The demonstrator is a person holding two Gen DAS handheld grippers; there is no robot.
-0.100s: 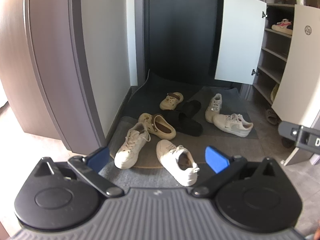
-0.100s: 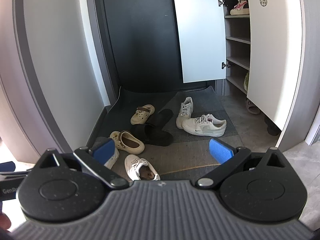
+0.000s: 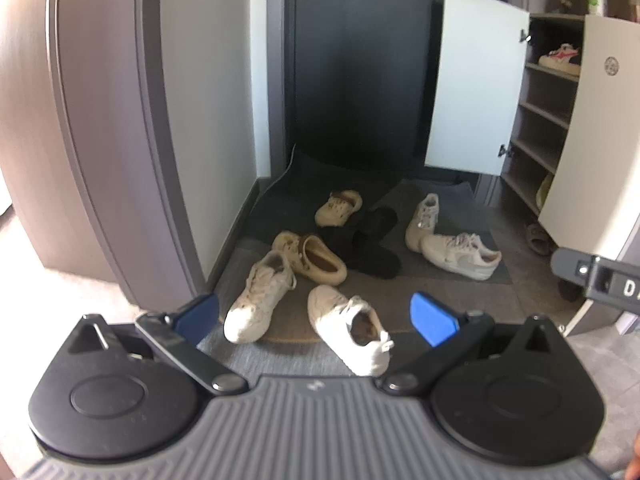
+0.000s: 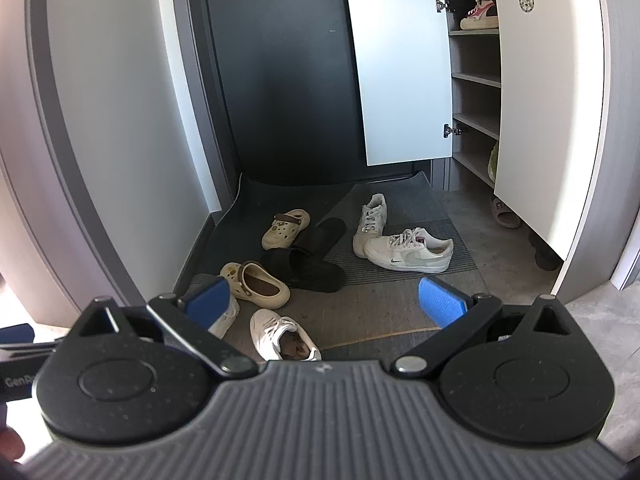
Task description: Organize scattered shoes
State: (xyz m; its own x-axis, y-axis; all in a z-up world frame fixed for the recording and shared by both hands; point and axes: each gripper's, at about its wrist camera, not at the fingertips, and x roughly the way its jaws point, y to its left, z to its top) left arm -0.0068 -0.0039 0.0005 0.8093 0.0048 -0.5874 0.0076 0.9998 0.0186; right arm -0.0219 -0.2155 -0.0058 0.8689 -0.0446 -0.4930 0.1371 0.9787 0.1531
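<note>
Several shoes lie scattered on the dark entry mats. Nearest me are two white sneakers [image 3: 348, 326] [image 3: 260, 294]; one of them shows in the right wrist view [image 4: 284, 338]. Behind them lie two beige clogs [image 3: 310, 258] [image 3: 338, 208], a pair of black slippers [image 3: 370, 242] and two more white sneakers [image 3: 460, 256] [image 3: 422, 220]. My left gripper [image 3: 314, 316] is open, held above and short of the near sneakers. My right gripper [image 4: 324, 304] is open too, holding nothing. The grey-swoosh sneaker [image 4: 408, 254] lies on the ribbed mat.
An open shoe cabinet [image 4: 476, 80] stands at the right with white doors [image 4: 400, 72] swung out, a pink-and-white shoe [image 4: 480, 14] on an upper shelf. A sandal [image 4: 506, 214] lies under the cabinet. Curved wall panels [image 3: 104, 120] close in the left side.
</note>
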